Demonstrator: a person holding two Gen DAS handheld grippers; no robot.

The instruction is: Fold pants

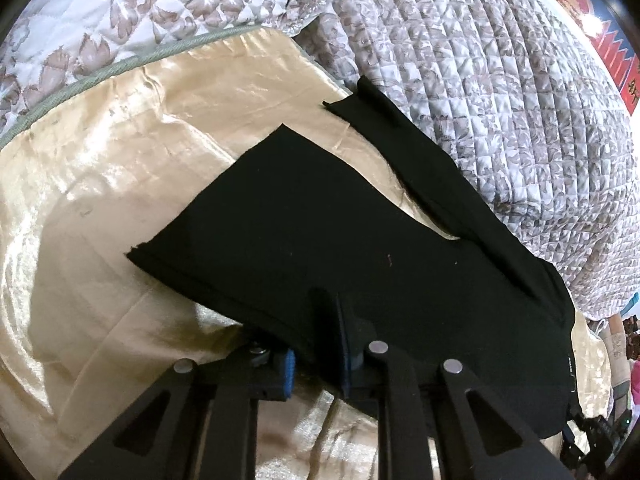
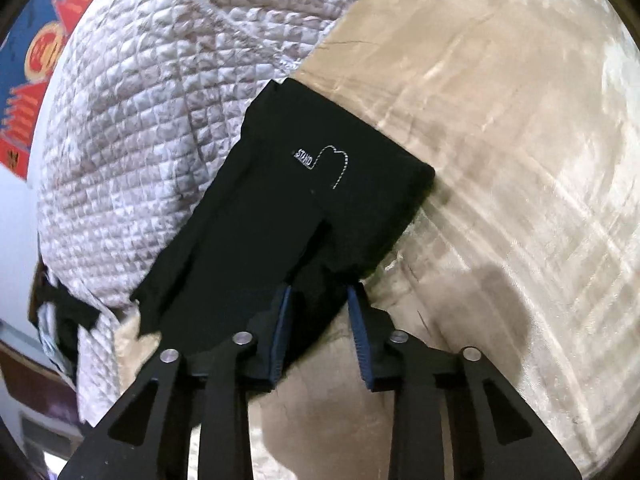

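1. Left gripper (image 1: 316, 344): jaws close together with black cloth between the blue pads; looks clamped on the edge of the pants (image 1: 320, 232), though the right pad is mostly covered by fabric, so contact there is hard to confirm.
2. Right gripper (image 2: 320, 312): jaws partly apart, a bunched fold of the pants (image 2: 320, 200) sits between them; cannot tell if the pads actually press on it.
3. Hidden: the fingertips of both grippers are lost against the black cloth. In the left view the pants' lower right corner runs out to the frame edge, where a dark blurred device shows.
4. The pants lie on a shiny beige sheet (image 1: 100, 200), one leg spread flat ahead of the left gripper, the other narrow leg running up along the quilted floral blanket (image 1: 500, 100).
5. Right view: the pants reach from the jaws upward, white stitched logo (image 2: 320, 162) facing up, left edge against the quilt.
6. Red-and-blue poster (image 2: 28, 80) at the frame edge, cut off.
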